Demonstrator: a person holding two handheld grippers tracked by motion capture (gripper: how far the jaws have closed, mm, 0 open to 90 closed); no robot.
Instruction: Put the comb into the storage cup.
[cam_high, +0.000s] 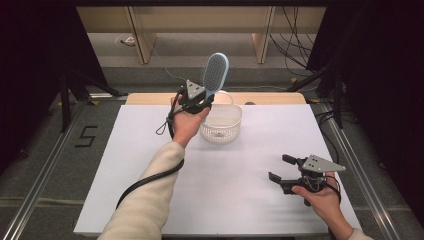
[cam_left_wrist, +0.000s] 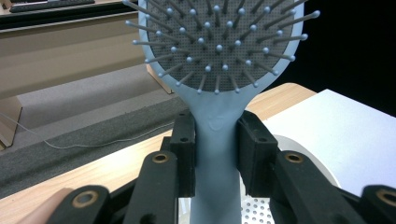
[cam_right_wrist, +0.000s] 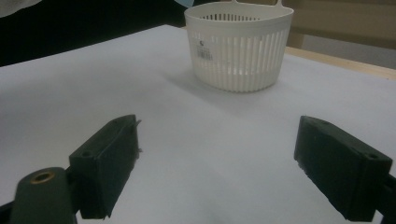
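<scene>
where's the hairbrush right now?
In the high view the blue hairbrush is held upright by its handle in the left gripper, raised at the far middle of the table, just above the white basket.

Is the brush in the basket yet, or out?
Out: the left gripper holds the brush upright above the basket.

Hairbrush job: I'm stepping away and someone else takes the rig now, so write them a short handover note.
Left tool: shut on the hairbrush handle, brush head up, held in the air at the basket's left rim.
Right tool: open, holds nothing, low over the white table sheet at the near right.
Basket: white, upright at the far middle of the sheet.
Done: brush gripped and lifted.
Left: probably lower it into the basket and let go.
</scene>
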